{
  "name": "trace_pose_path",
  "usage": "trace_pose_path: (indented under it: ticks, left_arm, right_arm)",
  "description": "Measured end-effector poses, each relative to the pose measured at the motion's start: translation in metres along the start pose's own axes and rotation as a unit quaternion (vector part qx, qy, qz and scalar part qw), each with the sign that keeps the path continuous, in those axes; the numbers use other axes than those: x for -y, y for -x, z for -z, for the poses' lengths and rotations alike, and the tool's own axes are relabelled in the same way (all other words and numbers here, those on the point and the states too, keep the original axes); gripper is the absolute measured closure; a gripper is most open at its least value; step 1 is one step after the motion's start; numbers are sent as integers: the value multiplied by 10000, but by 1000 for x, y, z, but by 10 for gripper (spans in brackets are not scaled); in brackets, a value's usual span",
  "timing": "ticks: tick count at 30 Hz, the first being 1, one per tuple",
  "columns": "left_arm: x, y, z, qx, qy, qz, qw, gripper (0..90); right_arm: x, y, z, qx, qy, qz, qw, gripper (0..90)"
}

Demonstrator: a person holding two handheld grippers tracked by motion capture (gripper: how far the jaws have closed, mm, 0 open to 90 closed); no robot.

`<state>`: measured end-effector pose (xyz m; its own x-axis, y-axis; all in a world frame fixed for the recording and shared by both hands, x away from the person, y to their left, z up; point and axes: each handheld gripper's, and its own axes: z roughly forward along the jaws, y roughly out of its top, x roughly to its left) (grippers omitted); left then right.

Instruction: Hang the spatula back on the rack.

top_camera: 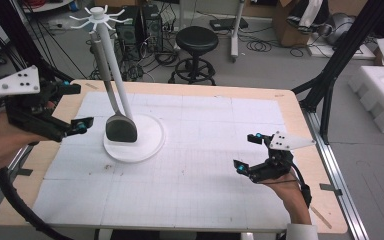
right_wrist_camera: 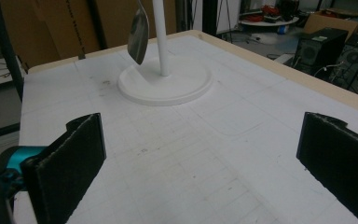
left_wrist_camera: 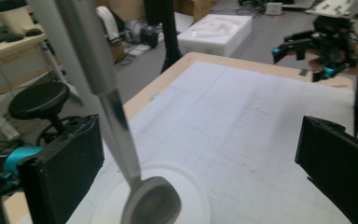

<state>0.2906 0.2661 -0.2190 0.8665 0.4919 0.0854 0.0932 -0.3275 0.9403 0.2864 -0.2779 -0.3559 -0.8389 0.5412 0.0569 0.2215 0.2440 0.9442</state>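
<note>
A white rack with a round base [top_camera: 147, 142] and a tall pole [top_camera: 119, 70] stands at the table's left middle. From a hook of its spoked top [top_camera: 98, 17] hangs a metal serving spoon [top_camera: 121, 129], its bowl just above the base. My left gripper [top_camera: 79, 107] is held to the left of the spoon with its jaws open. In the left gripper view the spoon [left_wrist_camera: 151, 203] hangs ahead of the wide jaws, nearer the left one, and no pad touches it. My right gripper [top_camera: 247, 152] is held open over the table's right front with nothing between its jaws.
A white gridded mat [top_camera: 205, 150] covers the wooden table. Behind the table stand a black stool [top_camera: 196, 42] and computer cases [top_camera: 140, 27]. Black frame posts [top_camera: 330, 75] rise at the right, beside white foam [top_camera: 380, 95] on the floor.
</note>
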Motion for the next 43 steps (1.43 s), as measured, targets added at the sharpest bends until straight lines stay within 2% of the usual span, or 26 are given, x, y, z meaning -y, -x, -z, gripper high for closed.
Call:
trace_pose_path:
  ticks: [7,9,14,21,23,26,27,30,31,35,43]
  left_arm:
    - [26,16,-17,205,125,-7,9997,17]
    - [36,21,-23,231,196,56,9995,17]
    - [58,29,-34,318,375,68,9988,17]
    - [92,36,-47,251,383,87,9989,17]
    - [101,39,-51,277,451,133,9985,17]
    - [119,39,-57,201,574,175,9980,17]
    - [124,38,-58,208,629,269,9974,17]
    - [135,36,-59,297,674,257,9970,17]
    - [138,34,-60,325,578,292,9974,17]
    - [148,32,-60,219,487,368,9979,17]
    - [150,31,-55,165,570,457,9972,17]
  right_arm:
    - [-1,-5,0,21,-32,17,10000,2]
    - [0,-5,1,31,-6,16,10000,1]
    - [3,-5,3,92,13,-5,10000,2]
    - [9,-5,6,197,33,61,9998,2]
    - [9,-5,6,215,61,70,9997,2]
    - [13,-4,7,254,88,46,9996,2]
    - [15,-4,7,252,66,57,9996,2]
    - [17,-6,8,295,-16,87,9995,2]
    - [17,-6,8,290,-7,86,9995,2]
    - [17,-6,10,332,35,89,9994,2]
    - [17,-6,12,344,88,78,9993,2]
